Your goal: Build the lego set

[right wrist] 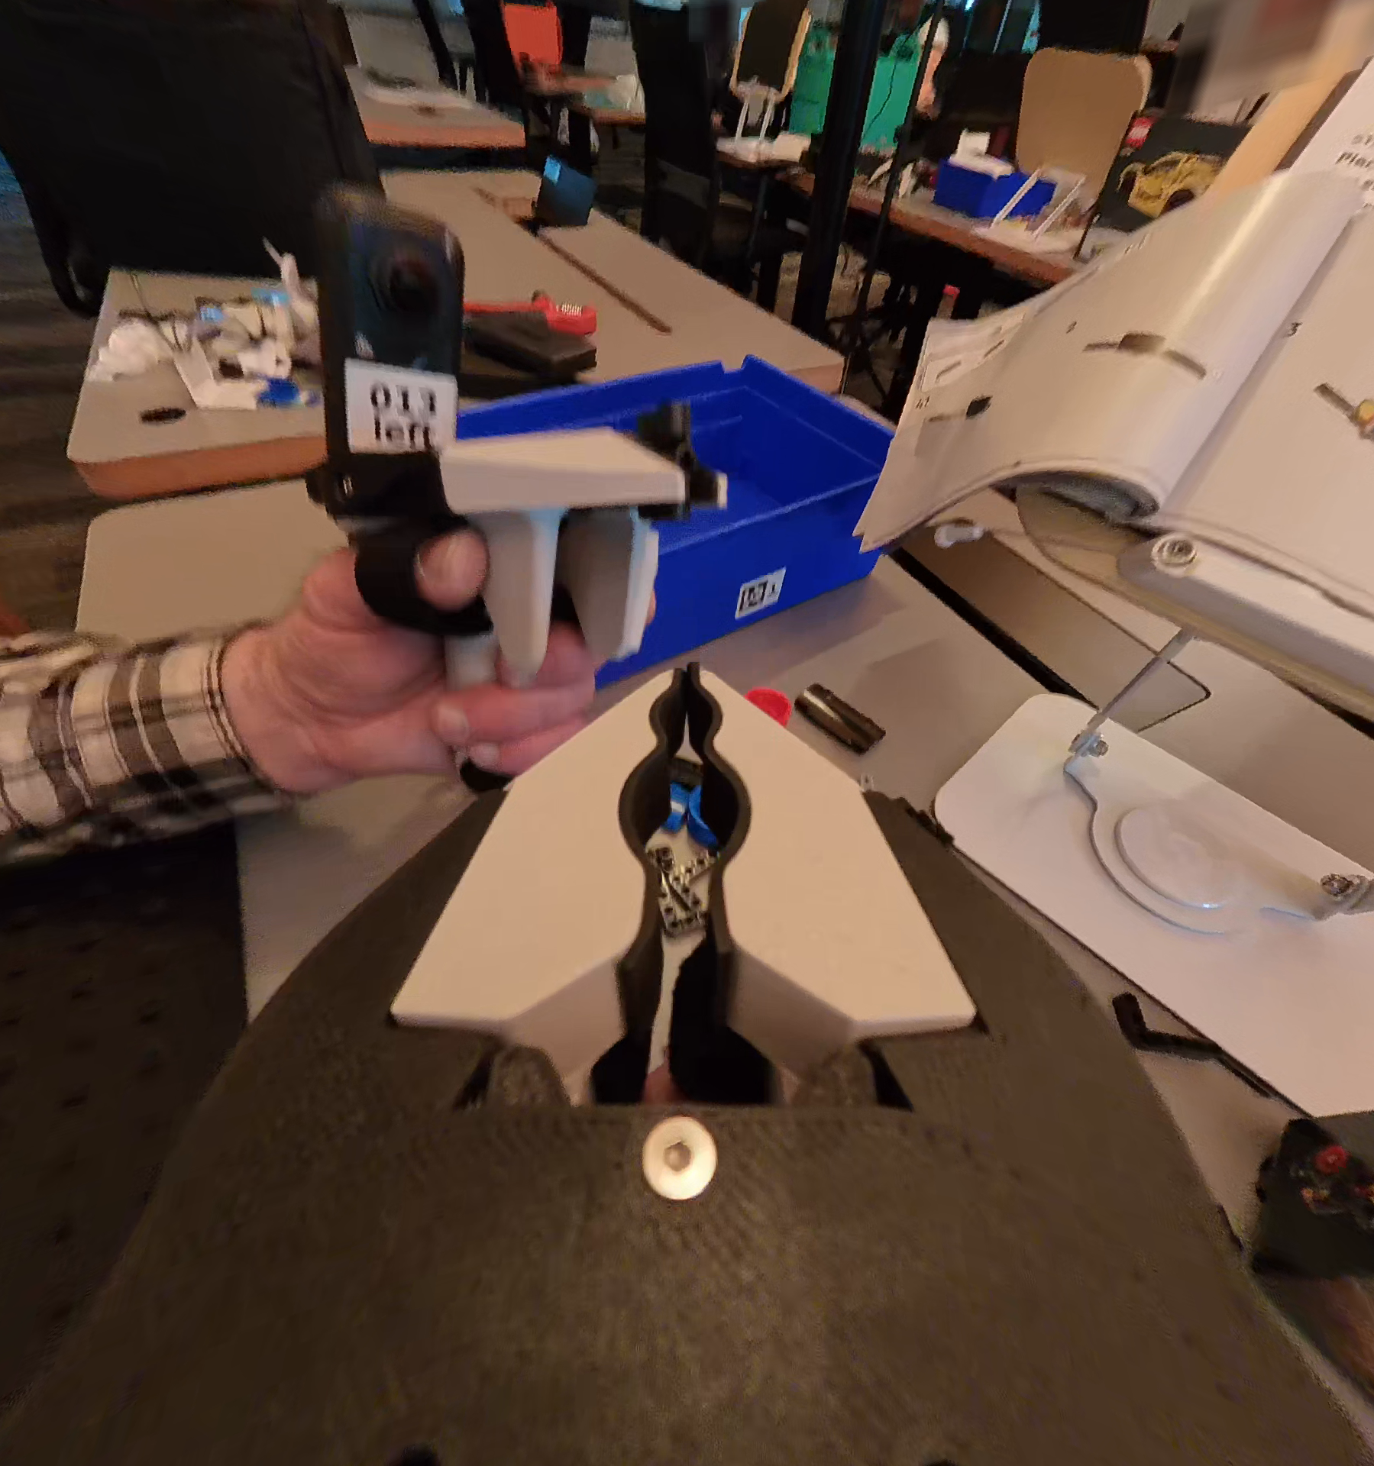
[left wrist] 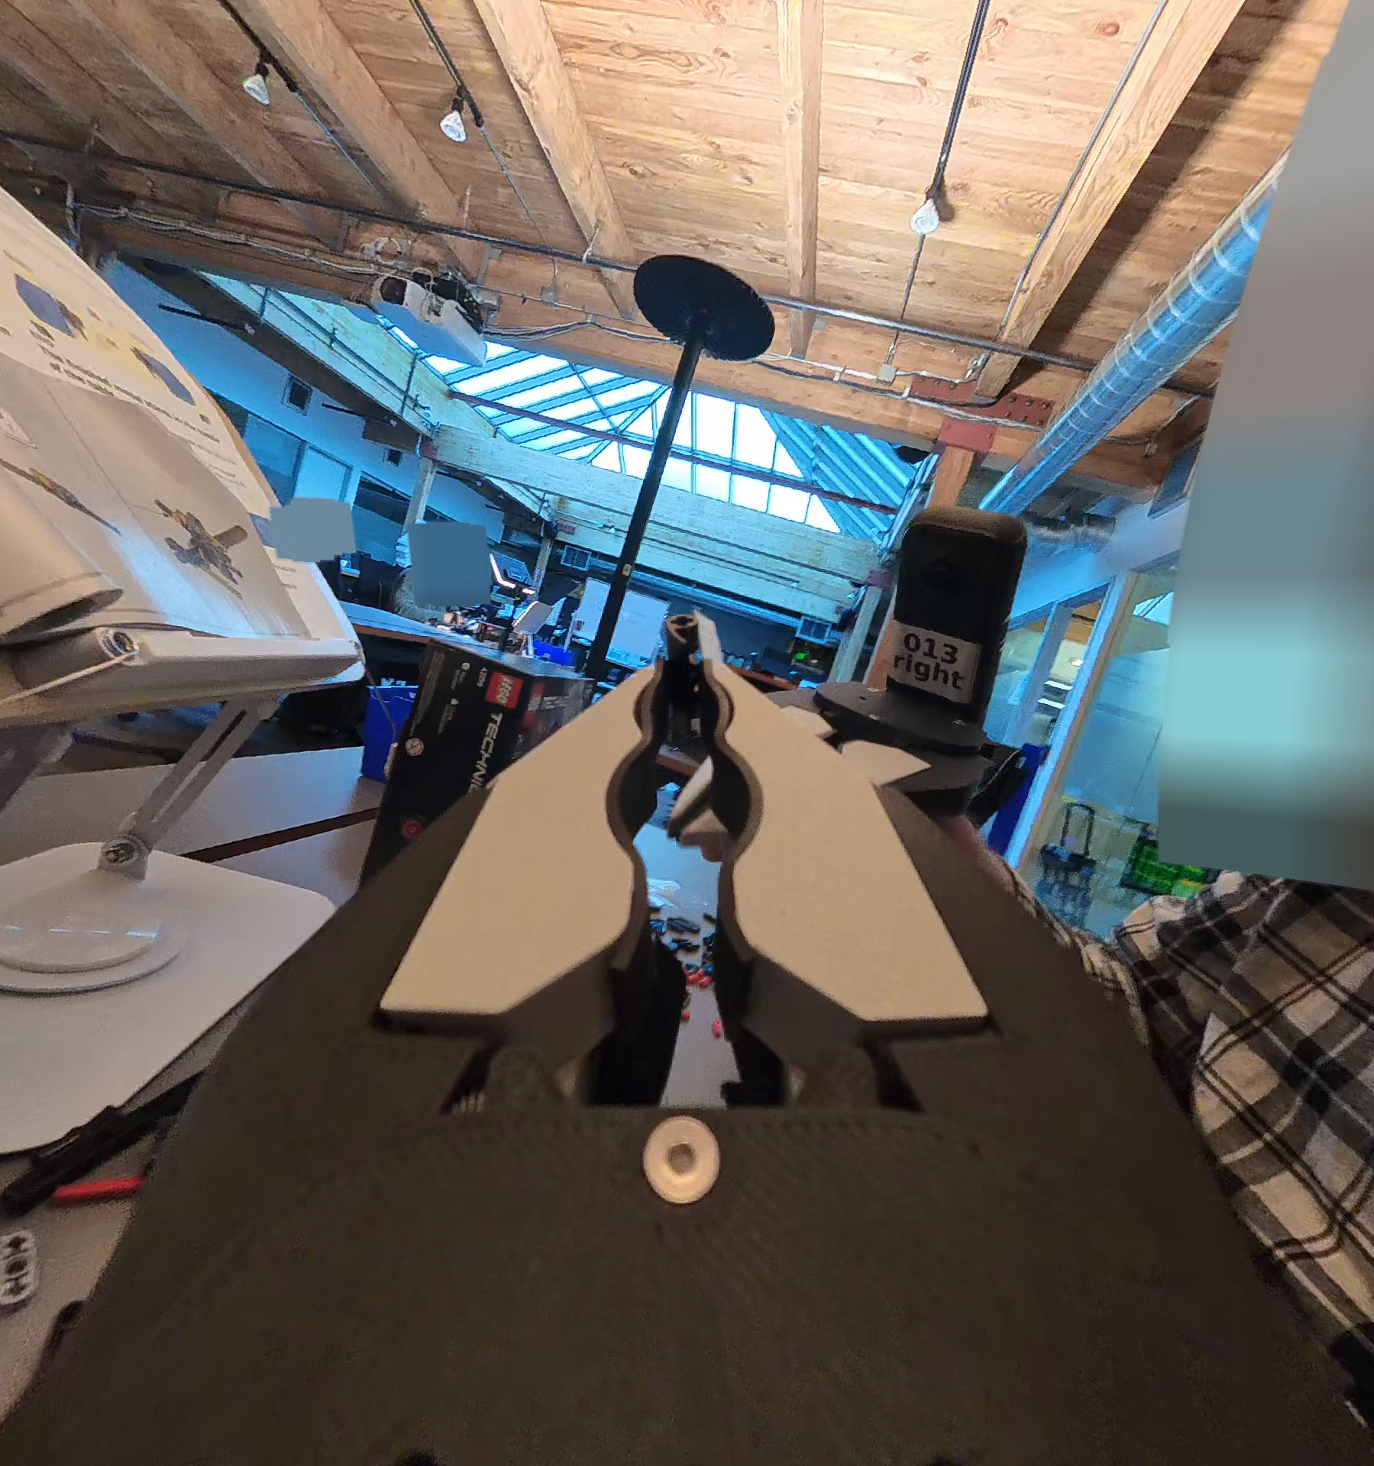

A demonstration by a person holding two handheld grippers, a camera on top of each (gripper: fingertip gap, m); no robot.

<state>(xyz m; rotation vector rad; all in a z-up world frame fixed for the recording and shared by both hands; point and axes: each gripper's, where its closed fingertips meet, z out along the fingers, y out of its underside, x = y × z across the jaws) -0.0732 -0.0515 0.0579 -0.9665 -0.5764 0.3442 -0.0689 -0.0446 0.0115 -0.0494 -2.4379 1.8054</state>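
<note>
My left gripper (left wrist: 679,646) is shut on a small black lego piece (left wrist: 677,635) and is raised and tilted up toward the ceiling. The right wrist view shows it from the side (right wrist: 695,482), held by a hand, with the black piece (right wrist: 671,440) sticking out of its tips above the blue bin (right wrist: 755,555). My right gripper (right wrist: 687,686) is shut with nothing visible between its tips, low over the table just below the left one. Its camera body (left wrist: 957,603) shows at the right of the left wrist view. Loose blue pieces (right wrist: 691,809) and grey beams (right wrist: 679,888) lie under it.
An open instruction booklet (right wrist: 1191,381) rests on a white stand (right wrist: 1144,888) to the right. A black lego box (left wrist: 469,738) stands behind. Red and black pieces (left wrist: 687,952) are scattered on the table. A black assembly (right wrist: 1350,1198) sits at the lower right. A plaid sleeve (right wrist: 96,730) reaches in from the left.
</note>
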